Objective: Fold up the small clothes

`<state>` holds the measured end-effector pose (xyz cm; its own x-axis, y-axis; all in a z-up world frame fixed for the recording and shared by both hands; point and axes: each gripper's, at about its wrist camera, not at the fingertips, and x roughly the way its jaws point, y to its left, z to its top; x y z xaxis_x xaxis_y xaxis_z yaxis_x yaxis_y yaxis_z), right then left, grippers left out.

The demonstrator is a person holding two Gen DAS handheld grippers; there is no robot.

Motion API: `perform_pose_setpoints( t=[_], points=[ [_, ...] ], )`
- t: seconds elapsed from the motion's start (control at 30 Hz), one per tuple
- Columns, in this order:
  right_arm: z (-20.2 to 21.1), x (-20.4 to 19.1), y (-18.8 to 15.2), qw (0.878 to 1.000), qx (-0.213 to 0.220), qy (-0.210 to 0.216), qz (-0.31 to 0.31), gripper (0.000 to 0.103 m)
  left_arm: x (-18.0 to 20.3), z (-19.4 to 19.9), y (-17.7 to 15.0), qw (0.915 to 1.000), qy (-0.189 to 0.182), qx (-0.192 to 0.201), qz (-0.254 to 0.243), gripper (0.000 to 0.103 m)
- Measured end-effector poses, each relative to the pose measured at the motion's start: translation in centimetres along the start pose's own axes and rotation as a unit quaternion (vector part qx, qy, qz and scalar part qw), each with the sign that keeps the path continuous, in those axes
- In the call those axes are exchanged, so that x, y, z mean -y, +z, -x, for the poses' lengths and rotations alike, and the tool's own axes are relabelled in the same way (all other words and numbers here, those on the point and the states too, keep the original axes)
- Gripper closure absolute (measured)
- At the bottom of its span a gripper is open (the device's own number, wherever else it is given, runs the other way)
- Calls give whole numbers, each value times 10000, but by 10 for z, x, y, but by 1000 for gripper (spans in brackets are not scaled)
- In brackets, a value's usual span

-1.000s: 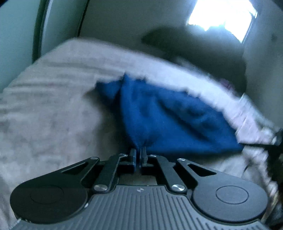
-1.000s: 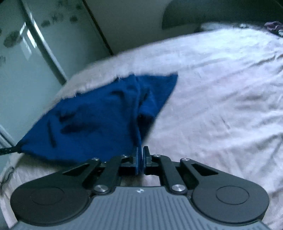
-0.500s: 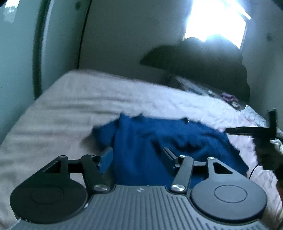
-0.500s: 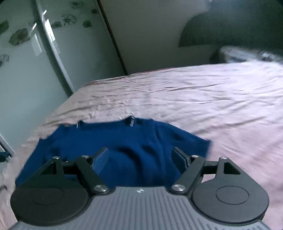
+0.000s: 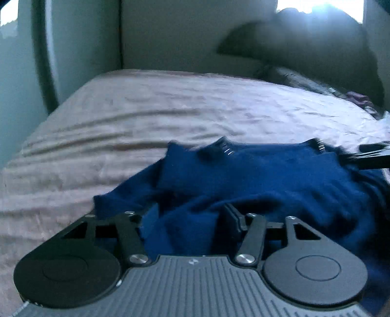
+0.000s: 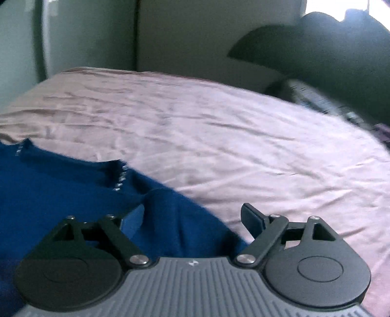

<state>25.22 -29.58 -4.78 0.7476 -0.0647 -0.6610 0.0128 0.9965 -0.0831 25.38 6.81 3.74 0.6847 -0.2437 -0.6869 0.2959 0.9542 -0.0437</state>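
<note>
Right gripper point(image 6: 192, 220) hangs over the blue garment point(image 6: 61, 185) on the pink bedsheet point(image 6: 231, 136), jaws opening, pressing on nothing

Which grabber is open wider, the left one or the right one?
The right gripper: its jaws stand far apart and are opening further, with the blue top under only one side. The left gripper has a narrower gap, right over the top.

You see a wrinkled pink bedsheet point(image 6: 219, 136) across the middle. At one o'clock sits a dark headboard point(image 6: 316, 48); a bright window point(image 5: 316, 6) glows above.
</note>
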Motion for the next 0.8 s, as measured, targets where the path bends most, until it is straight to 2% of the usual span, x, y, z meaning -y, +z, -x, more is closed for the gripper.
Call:
perform_pose_setpoints(
  t=[0.03, 0.13, 0.2, 0.27, 0.33, 0.4, 0.5, 0.6, 0.67, 0.7, 0.73, 0.8],
  points=[
    [11, -5, -2, 9999, 152, -9, 64, 17, -2, 5, 0, 10000, -29, 35, 34, 43],
    [48, -26, -16, 9959, 497, 574, 499, 17, 5, 26, -6, 9996, 50, 229, -143, 38],
    [58, -43, -28, 9917, 383, 913, 825, 16, 12, 38, -13, 9990, 133, 343, -254, 33],
    [54, -51, -37, 9906, 225, 925, 980, 15, 18, 46, -21, 9987, 231, 329, -319, 32],
    [48, -44, -38, 9938, 136, 849, 712, 5, 20, 54, -30, 9987, 343, 209, -325, 32],
    [51, -35, -34, 9966, 33, 805, 149, 5, 20, 62, -42, 9990, 306, 127, -313, 32],
    [79, -32, -40, 9907, 237, 1330, -178, 5, 12, 72, -62, 9995, 191, 30, -240, 27],
    [95, -47, -56, 9853, 110, 1706, 62, 4, 3, 73, -79, 9998, 167, 22, -100, 23],
    [95, -61, -67, 9867, -148, 1533, 515, 0, -1, 79, -81, 9999, 148, 46, 35, 26],
    [92, -68, -74, 9881, -264, 1285, 805, 0, -2, 82, -80, 9998, 124, 65, 105, 28],
    [95, -72, -78, 9891, -185, 1144, 912, 0, -4, 86, -79, 9997, 106, 102, 172, 28],
    [103, -74, -75, 9927, -154, 971, 694, 0, -8, 90, -75, 9996, 91, 169, 230, 28]
  ],
)
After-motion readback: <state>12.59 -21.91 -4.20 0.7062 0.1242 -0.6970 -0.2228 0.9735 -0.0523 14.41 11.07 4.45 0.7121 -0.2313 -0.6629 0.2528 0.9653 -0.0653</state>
